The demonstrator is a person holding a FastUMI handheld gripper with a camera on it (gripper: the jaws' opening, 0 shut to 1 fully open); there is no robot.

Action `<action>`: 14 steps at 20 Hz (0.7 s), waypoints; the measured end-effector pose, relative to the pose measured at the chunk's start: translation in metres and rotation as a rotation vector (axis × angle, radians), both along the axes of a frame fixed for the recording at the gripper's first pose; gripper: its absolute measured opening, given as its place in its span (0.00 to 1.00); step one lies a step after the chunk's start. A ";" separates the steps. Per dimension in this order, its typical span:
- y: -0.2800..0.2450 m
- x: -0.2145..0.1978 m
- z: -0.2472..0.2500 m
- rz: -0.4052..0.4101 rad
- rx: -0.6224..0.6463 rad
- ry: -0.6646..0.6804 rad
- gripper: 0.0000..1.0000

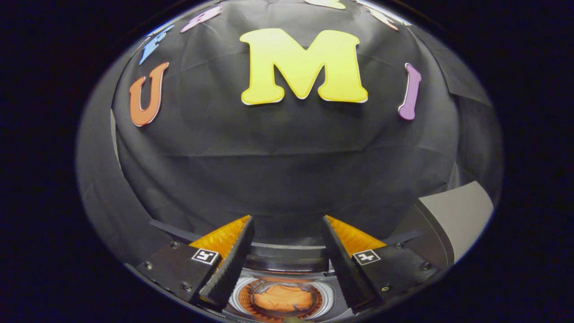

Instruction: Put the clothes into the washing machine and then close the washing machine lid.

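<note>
The claw (pixel 287 224) is wide open. Its two fingers stand far apart, with a big gap between them, and nothing sits in that gap. They are not holding anything and they are not touching anything. Each finger has a bumpy, ridged inner face. On the block behind each finger sits a small square white sticker with black marks (pixel 205 256).

Down low, between the two fingers and below them, is the open round drum of the washing machine (pixel 282 299). It has a pale, shiny ring around its mouth. Inside the drum lies a crumpled orange piece of clothing (pixel 282 298). It rests at the bottom of the drum, in a soft heap. The claw is up above it and well apart from it.

Just past the drum's mouth, between the fingers, runs the dark curved back rim of the machine's top (pixel 287 258). Off to the right, beyond the right finger, a flat pale grey panel (pixel 457 215) tilts up and away. It has a dark rounded edge beside it. I cannot tell for sure if this is the lid of the machine.

Beyond the fingers hangs the black cloth wall of the booth (pixel 287 170). It has soft folds and creases in it. A grey strip (pixel 96 188) runs down beside the cloth on the left.
</note>
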State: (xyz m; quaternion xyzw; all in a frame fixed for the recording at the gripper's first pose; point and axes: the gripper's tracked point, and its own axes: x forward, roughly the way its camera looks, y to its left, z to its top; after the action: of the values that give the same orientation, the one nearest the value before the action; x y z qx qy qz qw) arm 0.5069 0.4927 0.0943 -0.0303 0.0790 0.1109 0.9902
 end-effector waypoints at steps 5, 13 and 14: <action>-0.003 -0.017 -0.010 0.005 0.000 0.018 0.94; -0.007 -0.036 -0.024 0.020 -0.005 0.032 0.94; -0.007 -0.038 -0.025 0.024 -0.003 0.034 0.94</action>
State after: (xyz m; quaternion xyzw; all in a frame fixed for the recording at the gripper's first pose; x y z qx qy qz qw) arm 0.4691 0.4856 0.0688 -0.0307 0.0956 0.1233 0.9873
